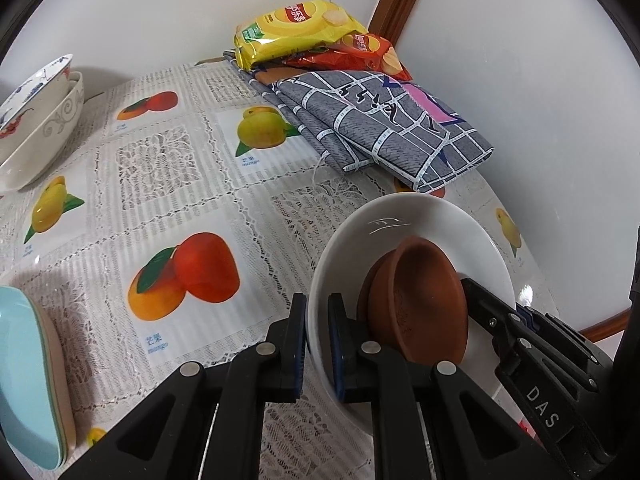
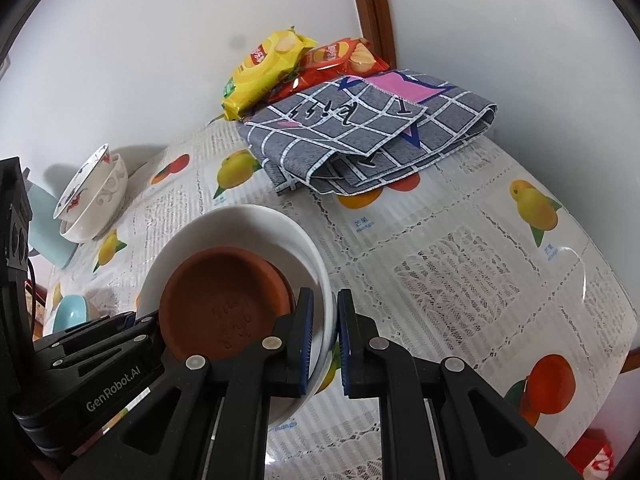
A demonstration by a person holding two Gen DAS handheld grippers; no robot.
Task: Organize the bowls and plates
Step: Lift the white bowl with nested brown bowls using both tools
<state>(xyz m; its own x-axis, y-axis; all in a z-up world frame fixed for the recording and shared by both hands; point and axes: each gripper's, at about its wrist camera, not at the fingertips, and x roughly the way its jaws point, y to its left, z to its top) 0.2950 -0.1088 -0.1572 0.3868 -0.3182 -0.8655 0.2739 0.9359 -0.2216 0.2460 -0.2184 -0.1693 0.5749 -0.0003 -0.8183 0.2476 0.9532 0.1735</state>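
1. Left gripper (image 1: 318, 344): I have it pinched on the left rim of the white plate (image 1: 404, 216), jaws nearly together with only the thin rim between.
2. Right gripper (image 2: 323, 340): clamped on the opposite rim. I judge two grips keep the load level while it is carried.
3. White plate: glossy glazed ceramic, round and shallow, held tilted above the tablecloth (image 1: 192, 184).
4. Brown bowls (image 1: 420, 300): two, matte terracotta, nested, resting in the plate and leaning toward its low side.
5. Blue plates (image 1: 28, 380): near left, smooth, stacked on edge.
6. Patterned bowls (image 1: 40, 120): far left, glazed, nested.
7. Cloth (image 1: 384, 132): far, folded, checked grey.
8. Chip bags (image 1: 296, 28): farthest, crinkled foil.
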